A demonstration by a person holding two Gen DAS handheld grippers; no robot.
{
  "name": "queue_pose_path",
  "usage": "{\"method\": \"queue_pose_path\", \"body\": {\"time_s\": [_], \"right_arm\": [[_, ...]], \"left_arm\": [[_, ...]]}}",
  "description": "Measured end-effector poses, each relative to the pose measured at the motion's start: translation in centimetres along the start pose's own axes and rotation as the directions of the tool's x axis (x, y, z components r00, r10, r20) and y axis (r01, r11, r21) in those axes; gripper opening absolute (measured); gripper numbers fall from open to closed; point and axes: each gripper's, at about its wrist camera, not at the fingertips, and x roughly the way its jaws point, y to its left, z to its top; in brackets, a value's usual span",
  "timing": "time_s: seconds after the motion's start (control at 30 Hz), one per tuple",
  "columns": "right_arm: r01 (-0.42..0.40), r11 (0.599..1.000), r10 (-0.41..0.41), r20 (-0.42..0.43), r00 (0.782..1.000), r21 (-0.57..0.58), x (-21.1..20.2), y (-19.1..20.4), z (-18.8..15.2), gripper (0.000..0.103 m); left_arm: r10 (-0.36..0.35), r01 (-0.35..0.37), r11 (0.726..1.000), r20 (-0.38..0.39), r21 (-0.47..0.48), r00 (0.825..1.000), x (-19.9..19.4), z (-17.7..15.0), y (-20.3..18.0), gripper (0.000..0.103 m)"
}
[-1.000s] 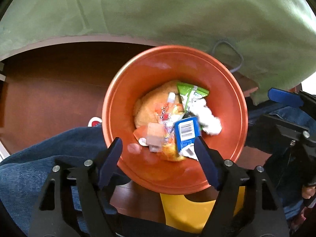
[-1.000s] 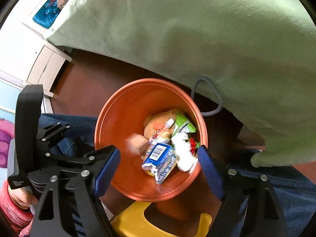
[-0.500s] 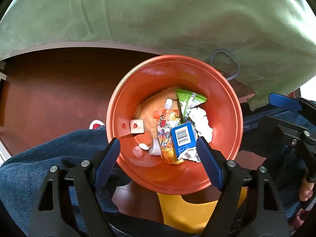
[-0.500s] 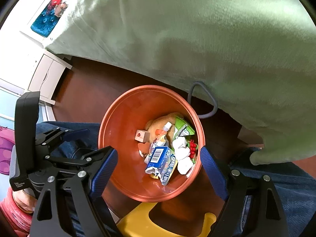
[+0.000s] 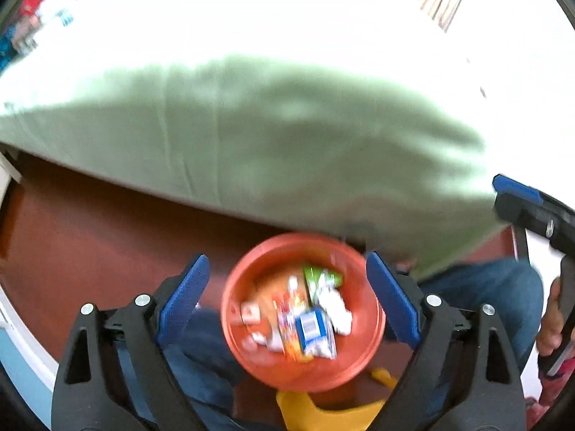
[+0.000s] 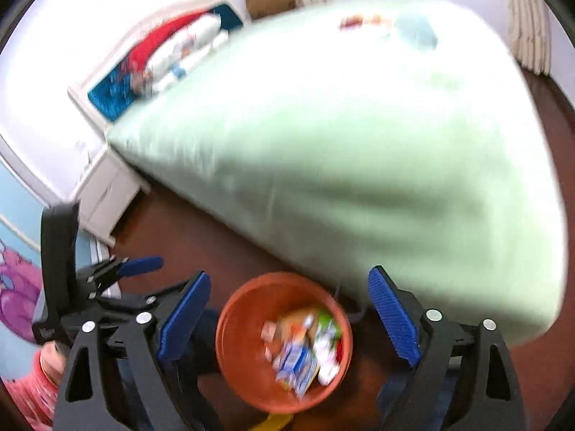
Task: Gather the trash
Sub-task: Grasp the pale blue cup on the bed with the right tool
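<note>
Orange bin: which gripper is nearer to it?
Left, narrowly. The left gripper hovers above the bin, which looks larger in its view; the right gripper hovers above it too, farther off. Both jaws just opened wider, empty.

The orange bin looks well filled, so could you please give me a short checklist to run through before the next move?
1. Left hand-held gripper empty: ok, jaws wide, having just been opening, nothing between them.
2. Right hand-held gripper empty: ok, jaws wide, also just opened further, nothing between them.
3. Trash inside the orange bin: ok, the blue carton, green wrapper and crumpled tissue lie within its rim.
4. Bin upright on the brown floor: ok.
5. More trash on the green bed: cannot tell; small red and blue things at its far end are blurred.
6. Floor beside the bin free of trash: cannot tell, partly hidden.
</note>
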Motion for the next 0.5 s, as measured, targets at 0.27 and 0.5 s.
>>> {"method": "queue_pose_path", "body": {"time_s": [0.27,0.5], "right_arm": [[0.189,0.981,-0.180,0.176,0.968,-0.036,-0.2,-3.6,11.2,0.092],[0.372,0.924,-0.351,0.189,0.917,-0.090,4.9,-7.7,20.0,0.092]], "left_arm": [[-0.029,0.029,1.000,0.097,-0.005,0.995,-2.4,3.6,-0.3,0.088],[-0.046,0.047,0.999,0.062,-0.011,0.997,-1.1,4.8,-0.7,0.089]]}}
